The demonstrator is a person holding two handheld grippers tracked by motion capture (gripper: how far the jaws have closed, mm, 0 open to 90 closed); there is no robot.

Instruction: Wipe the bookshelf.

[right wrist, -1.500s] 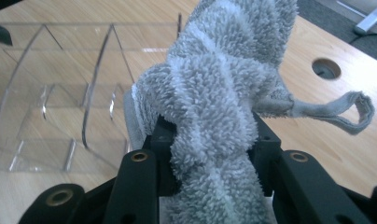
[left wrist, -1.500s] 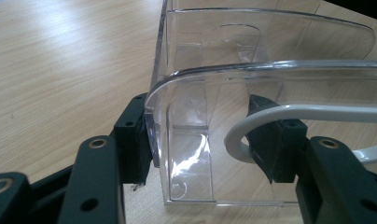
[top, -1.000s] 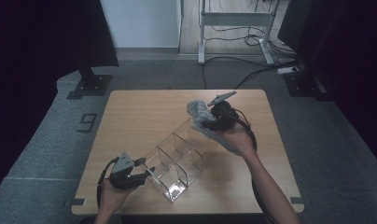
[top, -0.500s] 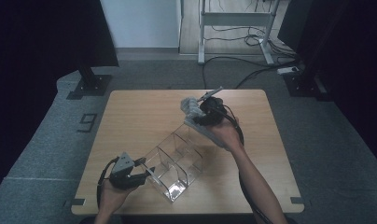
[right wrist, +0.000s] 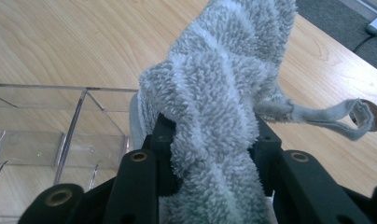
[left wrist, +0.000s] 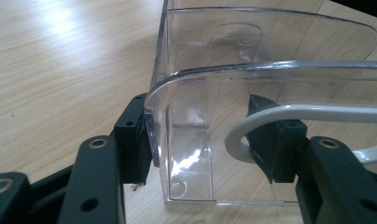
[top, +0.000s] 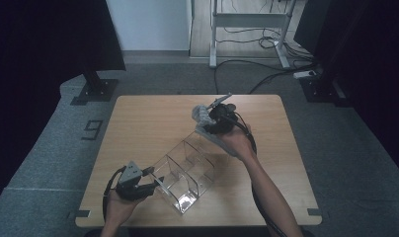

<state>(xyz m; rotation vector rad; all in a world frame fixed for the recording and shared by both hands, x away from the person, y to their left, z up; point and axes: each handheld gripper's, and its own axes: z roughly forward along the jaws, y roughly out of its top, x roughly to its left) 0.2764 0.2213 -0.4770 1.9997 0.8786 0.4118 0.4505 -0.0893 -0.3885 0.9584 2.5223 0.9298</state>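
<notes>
A clear plastic organizer [top: 187,168] with several compartments lies diagonally on the wooden table [top: 148,118]. At its near end my left gripper [top: 155,183] is shut on it. In the left gripper view the left gripper [left wrist: 205,140] has one pad outside the clear organizer wall [left wrist: 186,140] and the other behind it. At the far end my right gripper [top: 207,118] is shut on a fluffy grey cloth [top: 200,114]. The right gripper view has the cloth [right wrist: 224,93] bunched between the jaws of the right gripper [right wrist: 210,135], above the organizer's end compartment [right wrist: 60,116], with a hanging loop [right wrist: 326,116] trailing to one side.
A white cable [left wrist: 289,112] loops across the left gripper's inner jaw. Bare tabletop lies left of and beyond the organizer. Past the table's far edge stand a dark stand base [top: 96,89] and a metal frame [top: 247,34] with cables on the grey floor.
My right gripper has carried the grey cloth a little to the left and lower, onto the organizer's far end. The left gripper and the organizer have stayed put.
</notes>
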